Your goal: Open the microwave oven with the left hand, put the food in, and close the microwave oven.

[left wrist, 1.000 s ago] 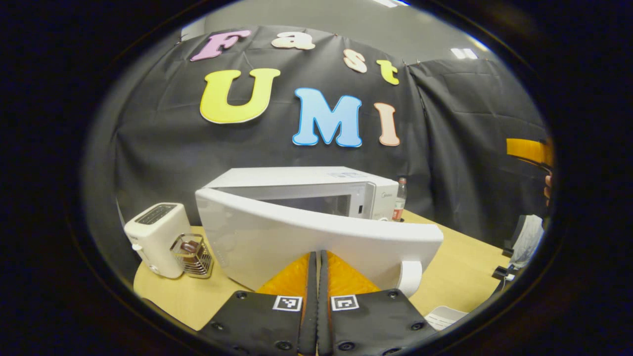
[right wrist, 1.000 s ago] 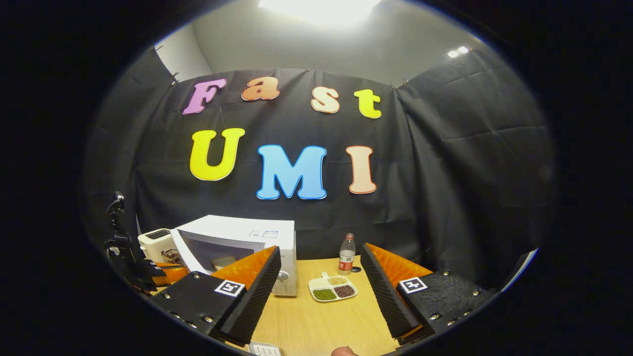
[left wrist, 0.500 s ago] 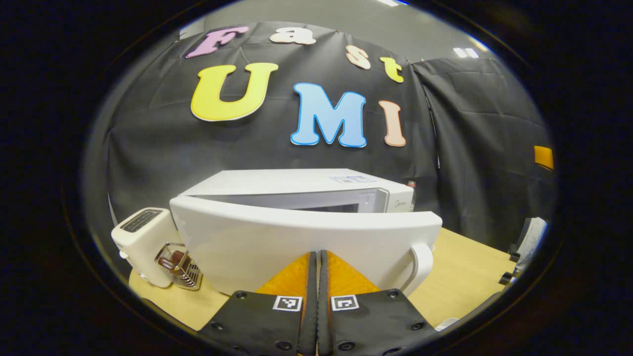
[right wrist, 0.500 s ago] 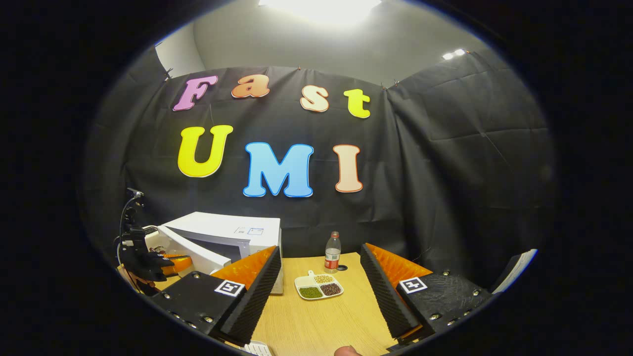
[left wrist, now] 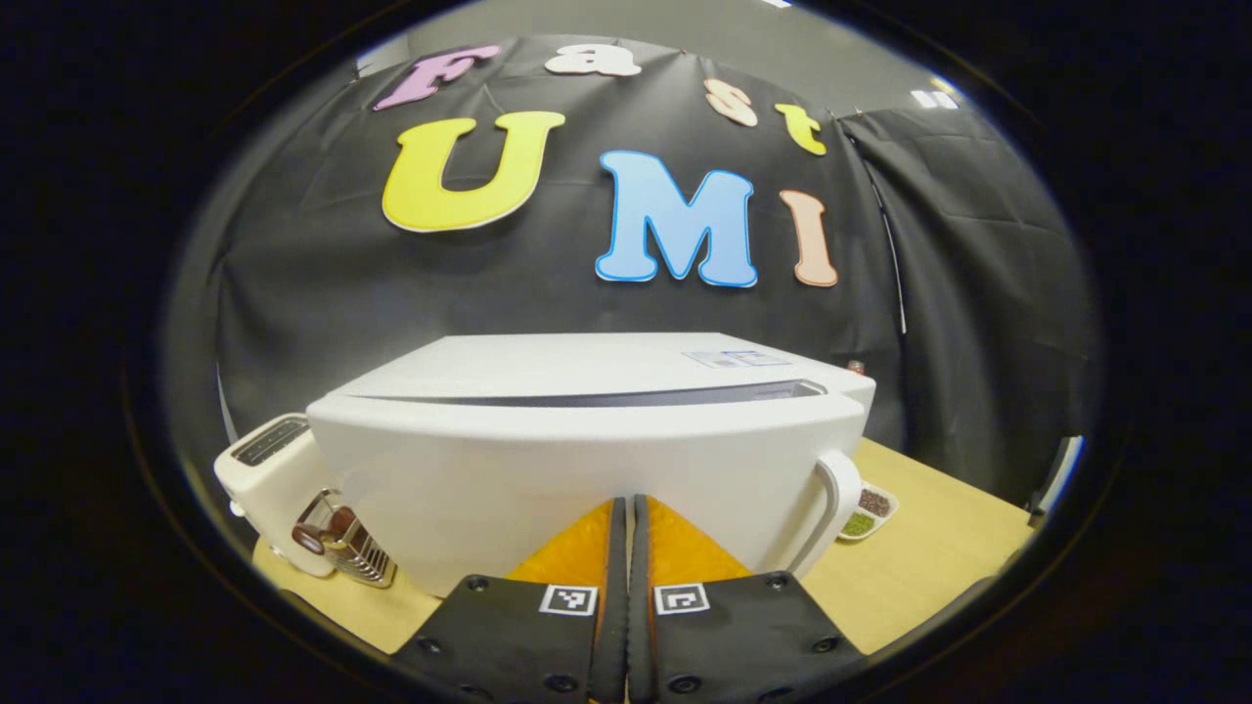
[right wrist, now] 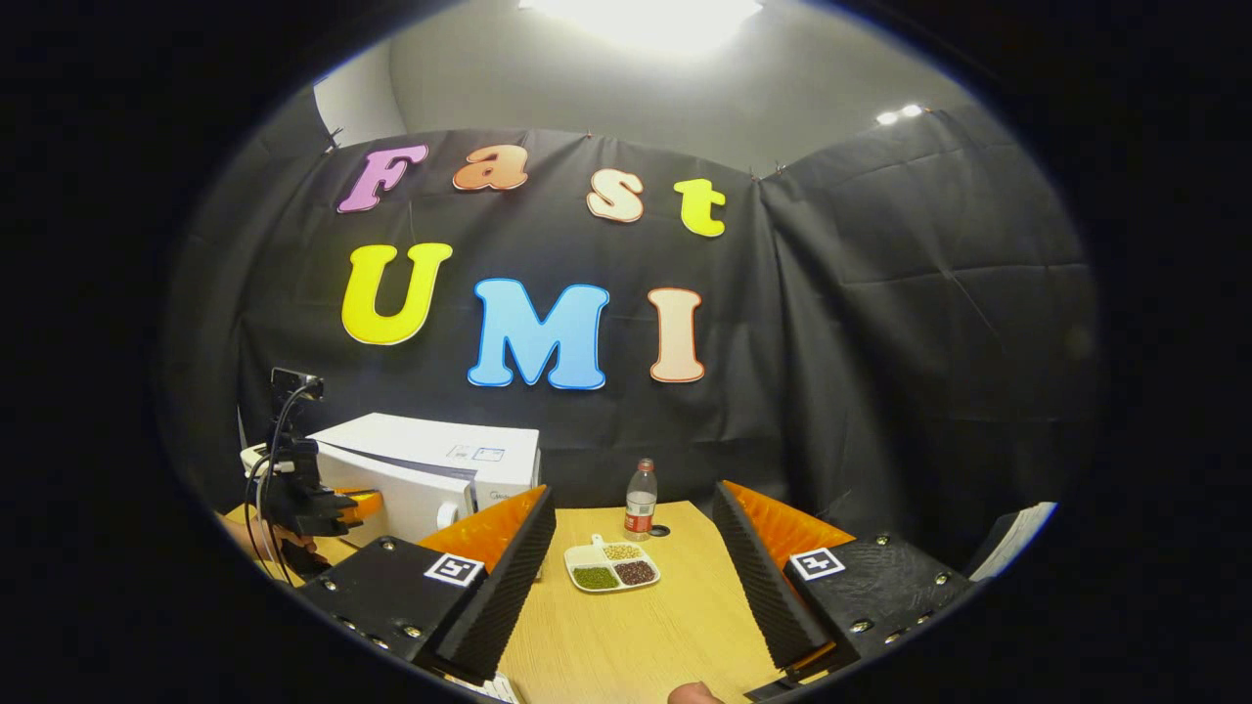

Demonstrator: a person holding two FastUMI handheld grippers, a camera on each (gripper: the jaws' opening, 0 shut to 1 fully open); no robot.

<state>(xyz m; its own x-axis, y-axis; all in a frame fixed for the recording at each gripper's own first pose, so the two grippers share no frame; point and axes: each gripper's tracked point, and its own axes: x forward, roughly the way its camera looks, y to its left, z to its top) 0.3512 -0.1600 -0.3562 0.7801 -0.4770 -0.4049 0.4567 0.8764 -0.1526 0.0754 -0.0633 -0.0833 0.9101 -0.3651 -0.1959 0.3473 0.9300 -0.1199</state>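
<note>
The white microwave (left wrist: 587,376) stands on the wooden table, its door (left wrist: 548,469) almost flat against the body with a thin dark gap along the top. My left gripper (left wrist: 628,504) is shut with nothing between its fingers, and its tips rest against the door's face, left of the curved handle (left wrist: 839,499). In the right gripper view the microwave (right wrist: 430,455) sits at the left, with the left gripper (right wrist: 333,508) and a hand in front of it. My right gripper (right wrist: 634,494) hangs open and empty above the table. The oven's inside is hidden.
A white toaster (left wrist: 269,464) and a small wire rack (left wrist: 342,543) stand left of the microwave. A divided dish of beans (right wrist: 611,567) and a plastic bottle (right wrist: 641,499) sit on the table (right wrist: 636,636) to its right. Black cloth walls close the back.
The microwave door has swung from wide open to nearly closed, pushed by my shut left gripper. My right gripper has stayed open and drifted slightly.
</note>
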